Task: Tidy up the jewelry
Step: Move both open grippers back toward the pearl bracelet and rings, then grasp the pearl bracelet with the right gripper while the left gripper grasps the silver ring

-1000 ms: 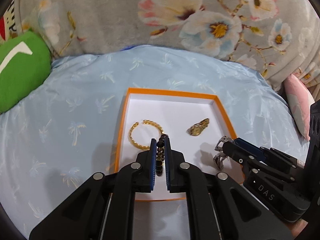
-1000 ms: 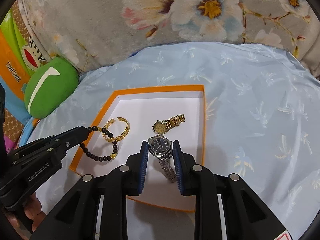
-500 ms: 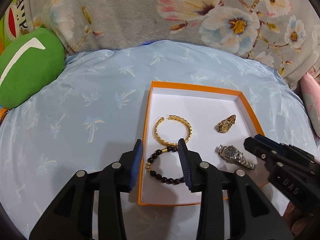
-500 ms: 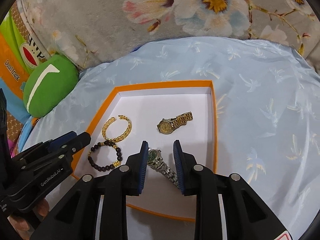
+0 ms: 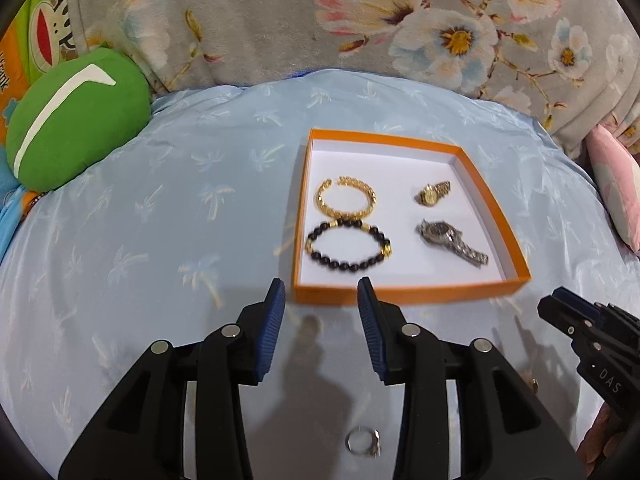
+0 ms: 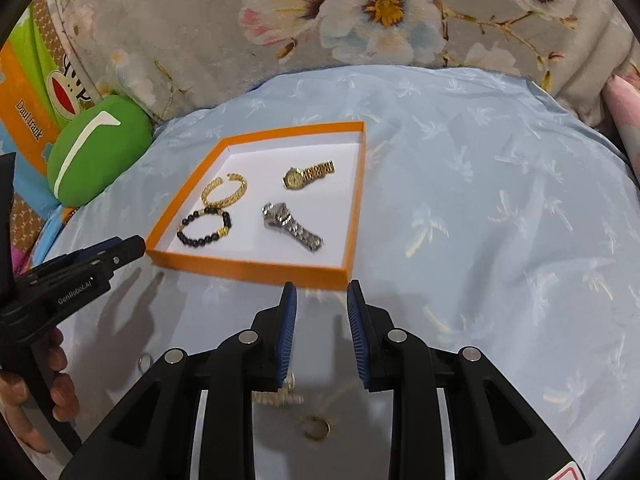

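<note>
both claws [image 5: 320,292] [image 6: 322,294] released jewelry, withdrew from box [image 5: 404,294].

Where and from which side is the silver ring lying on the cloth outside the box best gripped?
Come straight down on the silver ring: it lies flat on the blue cloth, so pinch the band across opposite sides, probably clear of the lump on its right.

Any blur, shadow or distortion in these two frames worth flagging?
Left wrist: beaded bracelet and ring slightly motion-smeared; claw shadows on the blue cloth. Right wrist: small gold pieces near the lens blurred; fisheye bends the orange box edges.
</note>
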Motion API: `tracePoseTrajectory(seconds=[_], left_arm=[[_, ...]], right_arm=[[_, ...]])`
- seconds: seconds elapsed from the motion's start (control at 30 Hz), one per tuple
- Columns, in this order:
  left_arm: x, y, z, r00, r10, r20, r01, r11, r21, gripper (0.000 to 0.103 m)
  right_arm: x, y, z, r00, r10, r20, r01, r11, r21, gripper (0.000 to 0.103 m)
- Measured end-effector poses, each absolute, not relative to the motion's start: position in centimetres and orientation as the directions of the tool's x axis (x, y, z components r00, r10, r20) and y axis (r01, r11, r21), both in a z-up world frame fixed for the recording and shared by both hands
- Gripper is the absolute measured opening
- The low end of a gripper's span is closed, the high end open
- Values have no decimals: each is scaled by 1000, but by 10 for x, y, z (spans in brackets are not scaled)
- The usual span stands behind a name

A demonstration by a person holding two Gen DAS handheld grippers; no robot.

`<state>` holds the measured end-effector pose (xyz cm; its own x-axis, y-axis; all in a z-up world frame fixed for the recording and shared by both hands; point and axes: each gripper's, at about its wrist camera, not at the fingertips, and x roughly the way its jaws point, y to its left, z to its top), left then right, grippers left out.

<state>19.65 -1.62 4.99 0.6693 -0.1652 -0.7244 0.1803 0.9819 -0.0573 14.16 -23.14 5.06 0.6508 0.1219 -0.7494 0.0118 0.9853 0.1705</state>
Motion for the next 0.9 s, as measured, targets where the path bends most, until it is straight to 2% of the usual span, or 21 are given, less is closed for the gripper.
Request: tracePoseTrajectory(seconds=[0.2,0.27,0.47,0.6,0.63,0.87,0.9], left_arm=[[164,-13,43,645,-171,-745,195,979,-56,39],[155,-11,40,638,-176,-750,197,978,-63,45],[138,-9,32,621,-172,-765,195,979,-62,46],[132,-8,29,610,-181,-772,195,978,-75,46],[130,-8,28,607,-182,-774,197,978,-75,46],[124,-4,19,586,-185,-789,200,977,-80,46],[123,-3,18,584,-184,-790,199,977,-81,46]], right_arm=[[111,-226,42,631,146,-762,-82,989,122,26],[105,-221,40,631,152,-761,-118,988,100,26],[104,-207,32,609,201,-767,-194,976,101,26],[109,-198,26,592,218,-776,-236,967,92,40],[111,-197,24,590,218,-778,-242,966,87,41],[122,-197,17,568,249,-784,-249,961,125,41],[121,-197,17,567,254,-783,-252,959,129,37]])
